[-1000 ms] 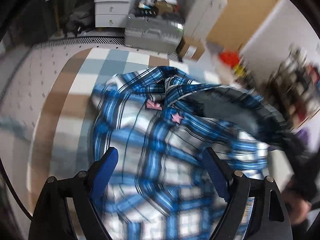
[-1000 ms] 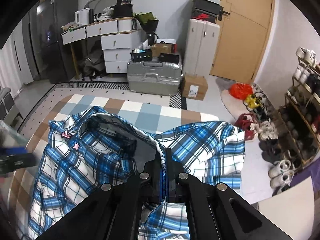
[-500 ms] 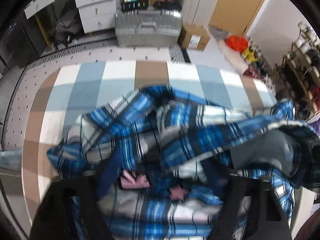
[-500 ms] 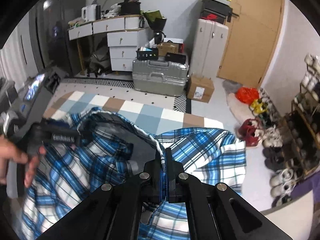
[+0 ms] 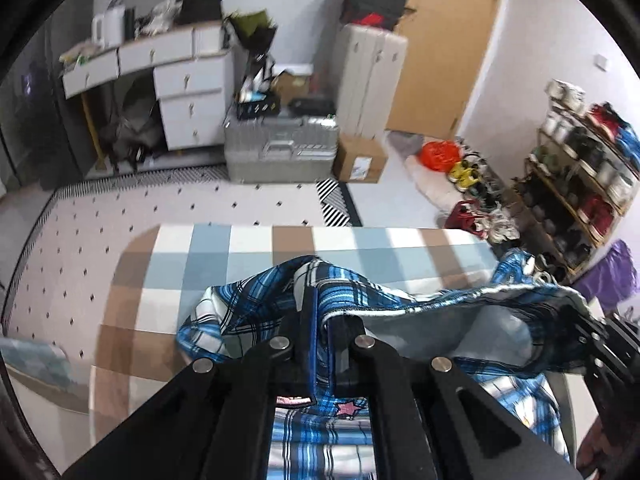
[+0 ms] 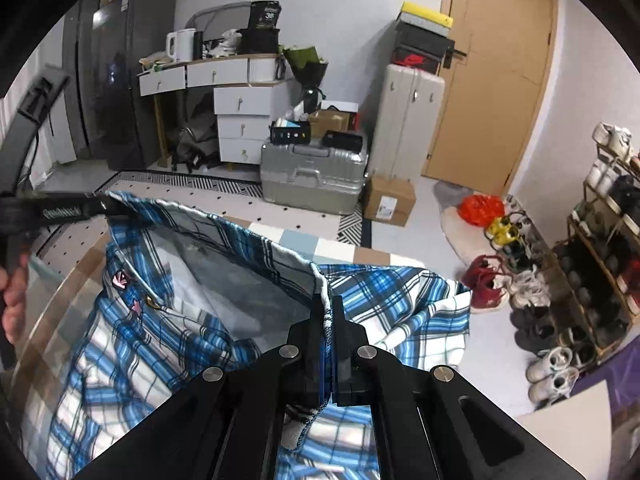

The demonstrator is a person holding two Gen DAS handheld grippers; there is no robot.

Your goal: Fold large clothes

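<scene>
A blue, white and black plaid shirt [image 5: 256, 308] with pink patches hangs over the checked table [image 5: 248, 256]. My left gripper [image 5: 322, 320] is shut on the shirt's upper edge. My right gripper [image 6: 328, 320] is shut on another part of the same edge of the shirt [image 6: 384, 300]. The edge is stretched between them and lifted, with the grey lining showing. The left gripper also shows at the left of the right wrist view [image 6: 104, 208], and the right gripper at the right of the left wrist view [image 5: 592, 332].
Beyond the table stand a silver suitcase [image 6: 316, 176], a white drawer unit [image 6: 240, 128], a cardboard box [image 6: 390, 202] and a tall pale suitcase [image 6: 408, 120]. A shoe rack [image 6: 600, 264] lines the right wall. A dotted rug [image 5: 120, 216] covers the floor.
My left gripper went from open above the shirt to shut on its upper edge and lifted it. The right gripper kept its hold and rose, so the edge now stretches between both.
</scene>
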